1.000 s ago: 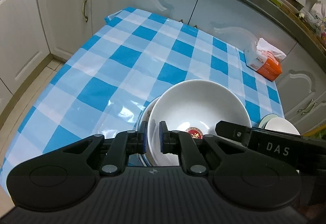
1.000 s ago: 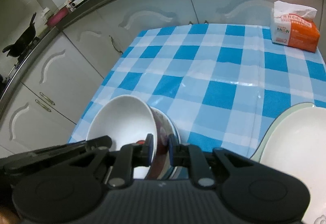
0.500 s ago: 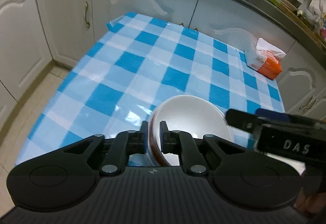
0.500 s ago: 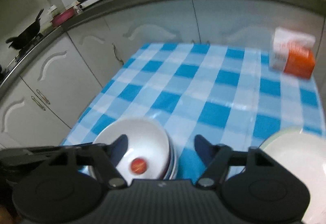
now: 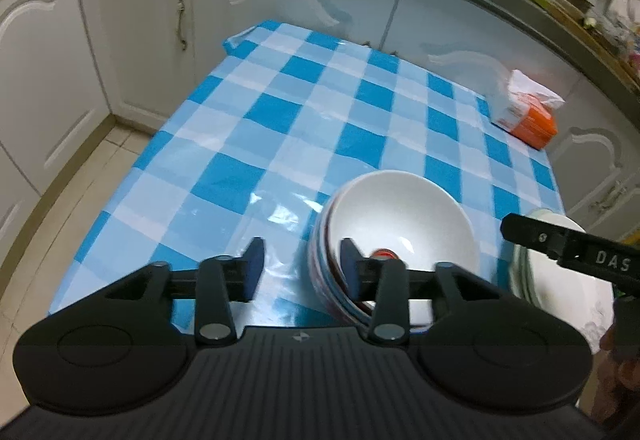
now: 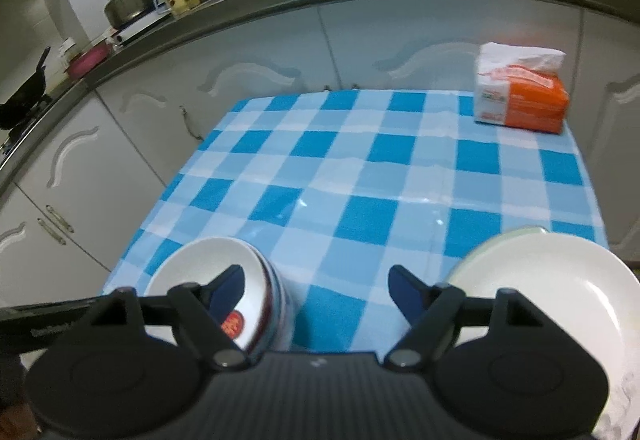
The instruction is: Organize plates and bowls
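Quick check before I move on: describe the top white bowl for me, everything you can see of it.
The top white bowl looks like glossy ceramic, plain white inside with a red round mark at the bottom. It sits upright, nested in a stack of bowls with dark red and blue rims, near the front edge of the checked tablecloth. The left gripper straddles its rim, jaws opening, pads apparently clear of it.

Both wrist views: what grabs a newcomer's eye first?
The blue-and-white checked tablecloth fills both views. At its near edge sits a stack of bowls, top one white with a red mark inside, and beside it a stack of white plates. An orange-and-white tissue pack sits at the far corner.
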`<state>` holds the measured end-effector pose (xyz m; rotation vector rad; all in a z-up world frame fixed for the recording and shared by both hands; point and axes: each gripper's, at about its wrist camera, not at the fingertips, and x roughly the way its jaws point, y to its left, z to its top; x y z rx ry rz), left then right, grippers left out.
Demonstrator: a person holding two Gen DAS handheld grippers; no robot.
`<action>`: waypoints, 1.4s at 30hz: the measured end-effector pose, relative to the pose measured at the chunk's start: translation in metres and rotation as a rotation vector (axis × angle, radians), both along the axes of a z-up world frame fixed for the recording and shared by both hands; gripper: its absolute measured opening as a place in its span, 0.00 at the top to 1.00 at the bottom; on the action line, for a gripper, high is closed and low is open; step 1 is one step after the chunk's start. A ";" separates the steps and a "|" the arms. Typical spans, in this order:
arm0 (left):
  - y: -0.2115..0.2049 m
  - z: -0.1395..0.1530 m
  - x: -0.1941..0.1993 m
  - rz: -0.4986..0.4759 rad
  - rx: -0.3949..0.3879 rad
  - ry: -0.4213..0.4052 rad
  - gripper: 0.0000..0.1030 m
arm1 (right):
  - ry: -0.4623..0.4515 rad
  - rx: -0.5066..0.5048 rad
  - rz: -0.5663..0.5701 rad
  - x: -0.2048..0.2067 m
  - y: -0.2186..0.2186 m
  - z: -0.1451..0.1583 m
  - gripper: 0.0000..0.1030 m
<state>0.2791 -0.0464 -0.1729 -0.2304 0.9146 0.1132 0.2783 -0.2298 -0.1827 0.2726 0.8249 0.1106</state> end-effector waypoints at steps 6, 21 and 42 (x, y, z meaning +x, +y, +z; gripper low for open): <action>-0.013 0.009 -0.013 -0.056 0.005 -0.014 0.28 | 0.004 -0.014 -0.044 -0.026 -0.012 0.001 0.21; -0.060 0.054 -0.076 -0.114 0.057 -0.003 0.01 | 0.026 -0.051 -0.109 -0.112 -0.050 0.016 0.09; -0.060 0.090 -0.130 -0.157 -0.016 -0.084 0.00 | -0.026 -0.128 -0.342 -0.225 -0.060 0.074 0.06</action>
